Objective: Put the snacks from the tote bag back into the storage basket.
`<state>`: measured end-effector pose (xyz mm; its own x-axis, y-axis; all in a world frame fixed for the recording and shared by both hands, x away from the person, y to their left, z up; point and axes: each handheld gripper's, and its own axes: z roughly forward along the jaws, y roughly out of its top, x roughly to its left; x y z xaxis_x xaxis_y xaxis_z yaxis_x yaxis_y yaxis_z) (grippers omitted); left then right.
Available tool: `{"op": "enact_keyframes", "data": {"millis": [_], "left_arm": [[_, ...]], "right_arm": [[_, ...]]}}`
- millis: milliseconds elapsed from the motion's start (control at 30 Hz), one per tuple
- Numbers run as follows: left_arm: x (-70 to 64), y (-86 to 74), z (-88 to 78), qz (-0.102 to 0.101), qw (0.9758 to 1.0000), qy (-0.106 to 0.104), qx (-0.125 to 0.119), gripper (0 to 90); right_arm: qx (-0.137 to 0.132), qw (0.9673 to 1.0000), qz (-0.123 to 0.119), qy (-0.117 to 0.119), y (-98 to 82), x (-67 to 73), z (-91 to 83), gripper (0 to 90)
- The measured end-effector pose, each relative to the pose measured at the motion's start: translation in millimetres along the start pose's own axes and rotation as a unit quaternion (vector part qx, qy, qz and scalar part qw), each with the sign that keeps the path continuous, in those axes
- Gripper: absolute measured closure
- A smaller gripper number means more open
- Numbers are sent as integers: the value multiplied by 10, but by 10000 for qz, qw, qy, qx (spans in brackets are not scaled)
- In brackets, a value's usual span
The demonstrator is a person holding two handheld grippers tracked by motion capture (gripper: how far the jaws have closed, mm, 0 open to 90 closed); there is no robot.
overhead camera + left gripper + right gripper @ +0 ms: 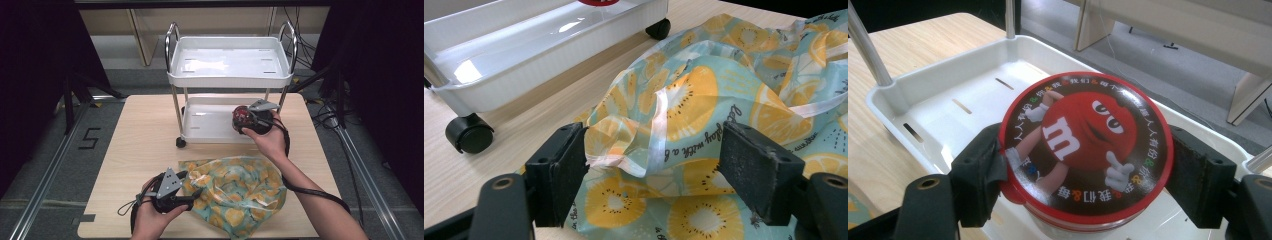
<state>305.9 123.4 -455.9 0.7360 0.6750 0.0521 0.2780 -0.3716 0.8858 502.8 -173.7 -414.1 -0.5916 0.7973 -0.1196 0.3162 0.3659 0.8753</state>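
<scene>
**High view: tin held over lower tray, bag at the left jaws**

High view, largest item first: your light wooden table (145, 150) carries a white two-tier trolley with chrome posts and black castors (230, 62) at its far middle. The trolley's upper tray is bare; its lower tray (205, 122) sits just above the table top.

Next in size, a crumpled plastic bag printed teal with orange citrus slices (240, 192) lies on the near half of the table, in front of the trolley and apart from it.

Your right gripper (246, 120) is at the right end of the lower tray. Its jaws stand wide and are clamped on a round tin with a red rim and a red cartoon candy figure on its lid (1087, 145). In the right gripper view both pads press against opposite sides of the tin, lid facing up, with the white tray floor beneath it. Whether the tin's base touches the tray cannot be told.

Your left gripper (654, 167) is at the bag's left edge, low over the table. In the left gripper view its jaws are spread wide, a raised fold of the bag with a pale ribbon handle (656, 130) lies between them, and the left pad touches the film while the right pad stands clear of it.
</scene>
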Motion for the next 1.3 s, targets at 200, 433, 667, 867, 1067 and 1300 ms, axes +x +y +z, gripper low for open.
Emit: {"op": "enact_keyframes", "data": {"millis": [200, 433, 667, 867, 1067, 1300], "left_arm": [[11, 5, 0, 110, 9999, -12, 8, 262], [9, 3, 2, 104, 9999, -17, 9, 262], [7, 3, 1, 94, 10000, -16, -3, 262], [-5, -3, 1, -36, 10000, -7, -2, 262], [-2, -4, 2, -27, 10000, -6, 8, 262], [10, 2, 0, 92, 10000, -19, 4, 262]], "right_arm": [[10, 10000, 4, -19, -11, -17, 17, 262], [25, 10000, 75, -36, -20, -8, 35, 262], [50, 10000, 8, -16, -26, -17, 55, 262], [74, 10000, 1, -34, -35, -14, 83, 262], [96, 9999, 75, -59, -37, -3, 98, 262], [133, 9998, 130, -59, -50, -7, 114, 262]]}}
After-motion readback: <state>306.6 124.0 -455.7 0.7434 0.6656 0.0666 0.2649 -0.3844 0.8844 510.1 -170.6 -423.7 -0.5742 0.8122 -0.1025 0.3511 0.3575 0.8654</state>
